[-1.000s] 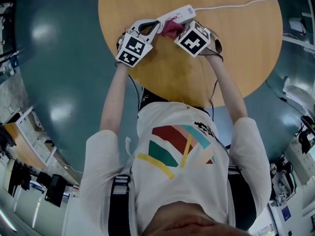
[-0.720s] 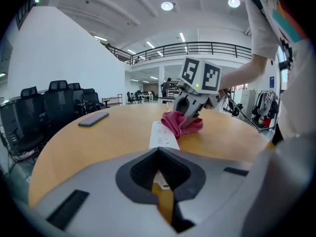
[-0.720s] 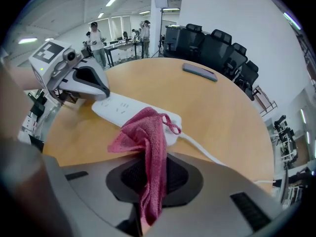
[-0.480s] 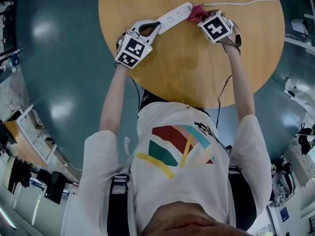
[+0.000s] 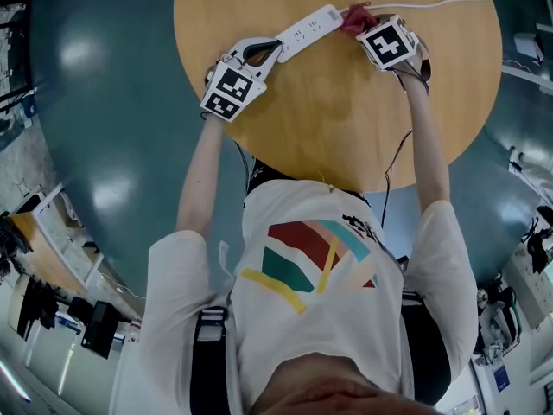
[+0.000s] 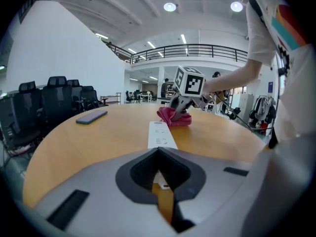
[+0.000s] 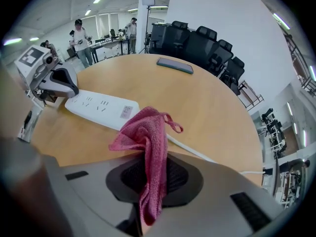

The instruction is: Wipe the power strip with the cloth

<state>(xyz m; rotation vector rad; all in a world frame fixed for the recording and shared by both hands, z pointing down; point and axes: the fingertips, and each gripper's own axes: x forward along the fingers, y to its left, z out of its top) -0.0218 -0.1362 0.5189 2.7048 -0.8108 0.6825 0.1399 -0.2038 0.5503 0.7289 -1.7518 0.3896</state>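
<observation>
A white power strip [image 5: 307,28] lies slantwise at the far side of the round wooden table [image 5: 337,119]. My left gripper [image 5: 270,52] is shut on the strip's near end and holds it down. In the left gripper view the strip [image 6: 161,134] runs away from the closed jaws [image 6: 158,152]. My right gripper [image 5: 361,22] is shut on a pink cloth [image 5: 352,15], which rests at the strip's cord end. In the right gripper view the cloth [image 7: 145,137] hangs from the jaws [image 7: 148,157] beside the strip [image 7: 101,110].
The strip's white cord [image 5: 432,5] runs right across the table. A dark phone [image 7: 175,65] lies flat farther out on the tabletop. Black office chairs [image 7: 197,43] stand beyond the table's edge, and people [image 7: 81,33] stand at desks far behind.
My right gripper has slid the cloth along the strip from its middle to the cord end. The left gripper and the strip have stayed put.
</observation>
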